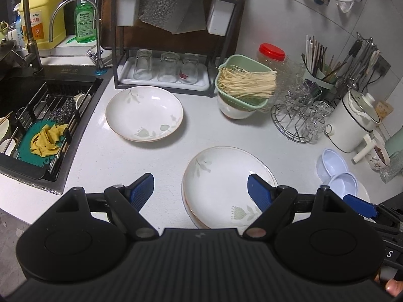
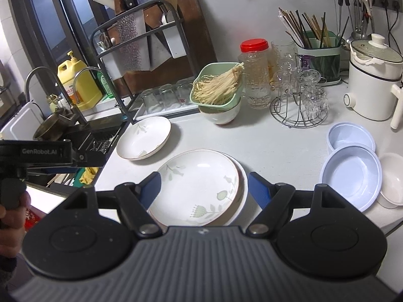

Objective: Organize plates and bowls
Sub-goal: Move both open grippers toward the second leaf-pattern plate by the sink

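Two stacked white floral plates (image 1: 221, 183) (image 2: 199, 188) lie on the white counter (image 1: 161, 158), close in front of both grippers. A single floral plate (image 1: 144, 114) (image 2: 143, 137) lies farther back, near the sink. Two pale blue bowls (image 1: 337, 173) (image 2: 350, 176) sit to the right, with a small white bowl (image 2: 393, 176) beside them. My left gripper (image 1: 201, 188) is open over the stack's left edge and holds nothing. My right gripper (image 2: 205, 187) is open with the stack showing between its fingers; no pad presses on it.
A green basket of enoki mushrooms (image 1: 245, 83) rests on a white bowl (image 2: 221, 117). At the back stand a dark rack with upturned glasses (image 1: 166, 68), a wire glass stand (image 2: 299, 105), a red-lidded jar (image 2: 254, 75) and a white pot (image 2: 375, 83). The sink (image 1: 37, 115) lies left.
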Available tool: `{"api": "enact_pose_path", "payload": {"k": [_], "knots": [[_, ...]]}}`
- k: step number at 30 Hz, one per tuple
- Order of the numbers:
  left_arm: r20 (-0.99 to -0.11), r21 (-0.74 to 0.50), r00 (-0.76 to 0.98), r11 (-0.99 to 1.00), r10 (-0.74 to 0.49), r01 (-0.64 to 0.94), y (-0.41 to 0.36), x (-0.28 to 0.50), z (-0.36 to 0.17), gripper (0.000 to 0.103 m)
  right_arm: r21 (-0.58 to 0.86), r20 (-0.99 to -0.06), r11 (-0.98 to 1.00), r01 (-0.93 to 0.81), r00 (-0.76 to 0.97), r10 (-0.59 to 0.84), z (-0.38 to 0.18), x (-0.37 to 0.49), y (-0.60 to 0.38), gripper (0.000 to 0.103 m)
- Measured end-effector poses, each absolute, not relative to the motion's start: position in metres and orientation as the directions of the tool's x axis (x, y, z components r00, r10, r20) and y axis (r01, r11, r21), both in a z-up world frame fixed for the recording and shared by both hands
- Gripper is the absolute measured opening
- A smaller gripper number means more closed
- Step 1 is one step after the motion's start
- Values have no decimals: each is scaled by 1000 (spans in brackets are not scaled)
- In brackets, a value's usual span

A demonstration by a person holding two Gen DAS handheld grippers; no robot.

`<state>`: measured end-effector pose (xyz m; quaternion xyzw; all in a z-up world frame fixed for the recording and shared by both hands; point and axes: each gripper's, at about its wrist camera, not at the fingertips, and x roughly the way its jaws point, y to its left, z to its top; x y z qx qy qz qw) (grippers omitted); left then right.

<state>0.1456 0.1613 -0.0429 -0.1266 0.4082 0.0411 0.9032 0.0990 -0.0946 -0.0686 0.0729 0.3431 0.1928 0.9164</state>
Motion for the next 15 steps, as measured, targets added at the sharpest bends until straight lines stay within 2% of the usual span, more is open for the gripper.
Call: {"api": "enact_pose_path", "payload": {"k": [15], "knots": [[-749,-217,659,965,-69,-145,198,196,-53,85,271,-633,925,-266,675,379,-73,132,-61,77]]}}
